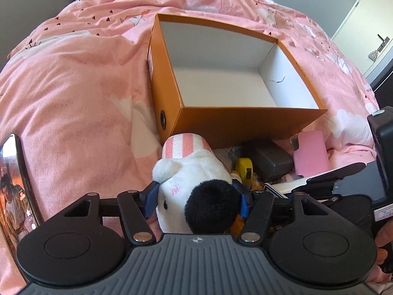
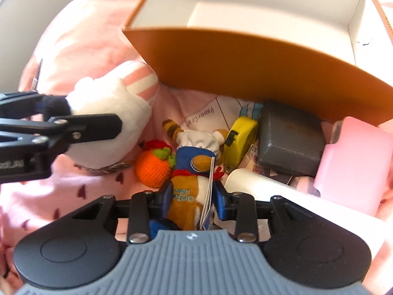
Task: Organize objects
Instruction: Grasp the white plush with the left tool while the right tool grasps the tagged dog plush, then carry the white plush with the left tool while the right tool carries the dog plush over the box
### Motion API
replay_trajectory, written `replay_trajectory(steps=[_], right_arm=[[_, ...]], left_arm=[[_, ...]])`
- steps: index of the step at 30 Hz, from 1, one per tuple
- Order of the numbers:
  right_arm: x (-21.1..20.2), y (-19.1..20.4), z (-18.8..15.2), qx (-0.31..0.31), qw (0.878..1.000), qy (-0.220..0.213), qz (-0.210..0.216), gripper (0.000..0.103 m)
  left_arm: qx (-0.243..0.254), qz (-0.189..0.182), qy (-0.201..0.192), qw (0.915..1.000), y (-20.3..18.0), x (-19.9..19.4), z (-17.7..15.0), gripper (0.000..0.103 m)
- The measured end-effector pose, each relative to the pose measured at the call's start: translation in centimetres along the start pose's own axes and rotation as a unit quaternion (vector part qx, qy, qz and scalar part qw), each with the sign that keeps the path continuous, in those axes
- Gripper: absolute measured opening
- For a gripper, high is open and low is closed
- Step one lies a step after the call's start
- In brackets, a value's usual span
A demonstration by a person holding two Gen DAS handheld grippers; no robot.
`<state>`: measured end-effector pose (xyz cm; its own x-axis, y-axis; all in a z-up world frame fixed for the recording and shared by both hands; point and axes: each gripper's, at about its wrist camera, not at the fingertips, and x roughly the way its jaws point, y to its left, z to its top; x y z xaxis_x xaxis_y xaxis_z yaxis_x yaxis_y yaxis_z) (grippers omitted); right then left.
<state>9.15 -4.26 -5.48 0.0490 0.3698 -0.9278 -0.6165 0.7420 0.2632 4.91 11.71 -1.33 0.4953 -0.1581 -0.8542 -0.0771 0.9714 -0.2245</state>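
White plush point(image 1: 194, 184) (gripper-clamped) sits just below the box point(image 1: 235, 123) edge.

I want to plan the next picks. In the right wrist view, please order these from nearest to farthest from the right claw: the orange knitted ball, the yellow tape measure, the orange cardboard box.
From the right claw:
1. Orange knitted ball, just ahead, to the left.
2. Yellow tape measure, farther ahead, to the right.
3. Orange cardboard box, behind everything, at the top.
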Motion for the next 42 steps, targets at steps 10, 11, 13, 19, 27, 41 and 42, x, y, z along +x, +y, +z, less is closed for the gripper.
replay_trajectory(steps=[10, 11, 13, 19, 27, 41, 42], right_arm=[[-5.6, -1.1, 0.3, 0.044, 0.994, -0.058, 0.084, 0.035], [-6.4, -1.5, 0.4, 0.049, 0.993, -0.065, 0.09, 0.035], [-7.2, -1.8, 0.7, 0.056, 0.99, -0.085, 0.095, 0.035], [-11.3, -1.8, 1.1, 0.043, 0.985, -0.153, 0.07, 0.035], [-16.9, -4.0, 3.4, 0.036, 0.967, -0.251, 0.013, 0.027], [-14.4, -6.6, 8.7, 0.047, 0.966, -0.253, -0.003, 0.001], [-14.6, -6.6, 8.9, 0.046, 0.966, -0.254, -0.007, 0.0]], left_arm=[[-0.005, 0.002, -0.059, 0.9983, -1.0, -4.1, 1.2, 0.069], [-0.006, 0.001, -0.066, 0.9978, -1.1, -4.5, 1.4, 0.069], [-0.007, 0.0, -0.081, 0.9967, -1.3, -5.3, 1.7, 0.069], [-0.011, -0.008, -0.129, 0.9916, -2.4, -6.6, 3.1, 0.069], [-0.012, -0.022, -0.186, 0.9822, -4.9, -5.5, 6.2, 0.069], [0.004, -0.005, -0.175, 0.9846, -4.8, -1.8, 8.4, 0.069], [0.001, -0.005, -0.175, 0.9845, -4.6, -1.8, 8.6, 0.069]])
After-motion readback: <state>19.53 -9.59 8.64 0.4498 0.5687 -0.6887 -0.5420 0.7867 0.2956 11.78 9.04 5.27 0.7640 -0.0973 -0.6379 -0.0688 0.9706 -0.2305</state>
